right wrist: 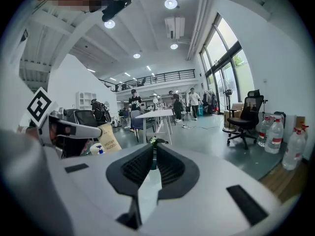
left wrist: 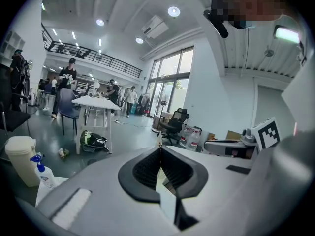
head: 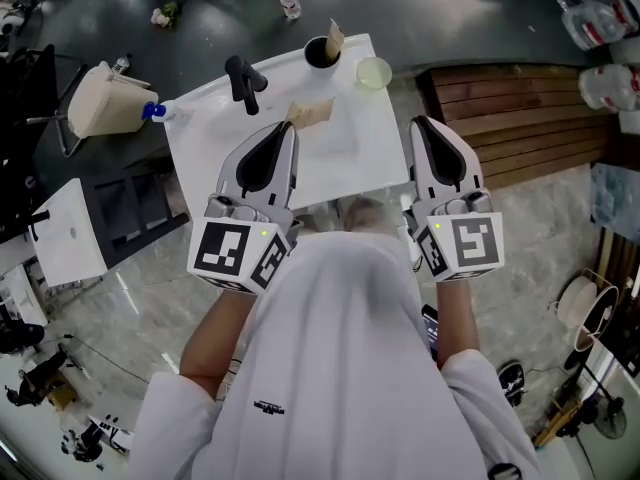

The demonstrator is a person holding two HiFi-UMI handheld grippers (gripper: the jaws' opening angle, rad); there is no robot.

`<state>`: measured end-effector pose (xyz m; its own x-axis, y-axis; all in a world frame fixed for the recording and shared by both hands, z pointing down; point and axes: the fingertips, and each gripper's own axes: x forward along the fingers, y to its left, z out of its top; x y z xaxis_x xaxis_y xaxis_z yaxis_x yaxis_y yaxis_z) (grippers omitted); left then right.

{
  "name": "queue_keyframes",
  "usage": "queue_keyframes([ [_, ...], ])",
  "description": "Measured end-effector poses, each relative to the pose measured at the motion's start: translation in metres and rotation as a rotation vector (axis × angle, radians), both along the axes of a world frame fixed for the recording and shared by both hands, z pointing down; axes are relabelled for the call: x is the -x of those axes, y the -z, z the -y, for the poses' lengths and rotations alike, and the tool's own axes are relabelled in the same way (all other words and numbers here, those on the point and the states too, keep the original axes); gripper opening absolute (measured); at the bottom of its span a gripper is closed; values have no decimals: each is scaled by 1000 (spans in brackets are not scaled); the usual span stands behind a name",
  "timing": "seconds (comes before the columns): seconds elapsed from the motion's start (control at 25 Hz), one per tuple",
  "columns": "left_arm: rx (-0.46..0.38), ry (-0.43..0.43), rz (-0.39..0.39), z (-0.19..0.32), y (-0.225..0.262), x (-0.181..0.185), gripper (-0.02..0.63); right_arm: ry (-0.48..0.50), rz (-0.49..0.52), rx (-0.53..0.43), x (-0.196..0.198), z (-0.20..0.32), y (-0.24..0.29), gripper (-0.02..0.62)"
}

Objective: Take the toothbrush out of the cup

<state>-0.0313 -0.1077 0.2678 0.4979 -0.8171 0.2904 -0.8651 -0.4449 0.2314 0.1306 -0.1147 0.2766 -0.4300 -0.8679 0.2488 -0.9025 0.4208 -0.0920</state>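
Observation:
A black cup (head: 320, 53) stands at the far edge of the white table (head: 350, 153), with a brown paper toothbrush packet (head: 334, 38) sticking up out of it. A second brown paper piece (head: 310, 113) lies on the table nearer me. In the right gripper view a brown packet printed TOOTH BRUSH (right wrist: 109, 138) shows at the left. My left gripper (head: 291, 128) (left wrist: 159, 147) and right gripper (head: 416, 123) (right wrist: 153, 149) hover over the table's near half, well short of the cup. Both are shut with nothing between the jaws.
A pale clear cup (head: 373, 72) sits right of the black cup, and a black upright object (head: 245, 81) stands at the table's far left. A beige bin (head: 105, 100) and a blue spray bottle (head: 153, 111) are left of the table. Wooden decking (head: 510, 118) lies to the right.

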Motion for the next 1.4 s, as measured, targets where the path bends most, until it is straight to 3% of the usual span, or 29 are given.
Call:
queue_keyframes([
  [0.76, 35, -78, -29, 77, -22, -67, 6, -52, 23, 70, -38, 48, -34, 20],
  [1.4, 146, -123, -13, 121, -93, -106, 6, -85, 58, 154, -60, 77, -79, 20],
])
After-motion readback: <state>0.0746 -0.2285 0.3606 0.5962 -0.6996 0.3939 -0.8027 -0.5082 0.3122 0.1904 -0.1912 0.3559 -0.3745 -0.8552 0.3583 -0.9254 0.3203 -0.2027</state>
